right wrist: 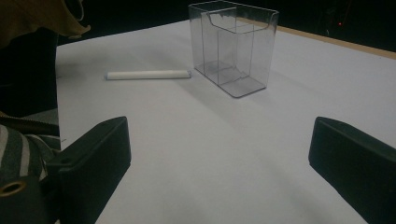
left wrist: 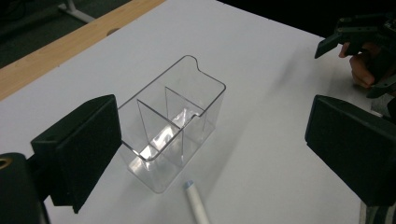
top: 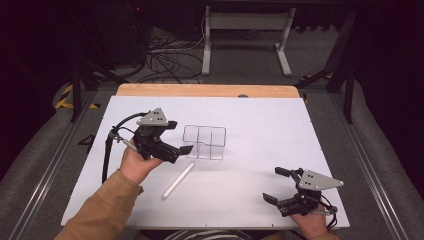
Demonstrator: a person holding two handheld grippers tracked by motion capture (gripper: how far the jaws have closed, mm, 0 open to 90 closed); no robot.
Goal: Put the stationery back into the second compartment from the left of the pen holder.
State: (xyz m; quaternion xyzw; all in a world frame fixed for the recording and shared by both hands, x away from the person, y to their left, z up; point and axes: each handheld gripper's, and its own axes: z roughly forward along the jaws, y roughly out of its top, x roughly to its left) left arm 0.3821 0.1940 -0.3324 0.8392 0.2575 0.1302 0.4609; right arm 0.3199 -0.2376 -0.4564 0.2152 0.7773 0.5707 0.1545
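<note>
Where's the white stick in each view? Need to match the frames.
High view: white stick lies diagonally at centre-left, just below the clear divided box.
Left gripper view: its end shows at bottom centre, just in front of the box.
Right gripper view: upper left, lying flat left of the box.
Shared landmark: the clear divided box.

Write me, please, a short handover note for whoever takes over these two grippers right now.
Left gripper: jaws wide open, nothing between them, just left of the clear divided organizer.
Right gripper: open, empty, resting near the table's near right corner.
Things: organizer stands upright mid-table, its compartments empty. The white pen lies flat on the table just in front of it, touching neither gripper.
Done: nothing is in the organizer yet.
Left: probably pick up the pen and stand it in a compartment; the left gripper is nearer.
</note>
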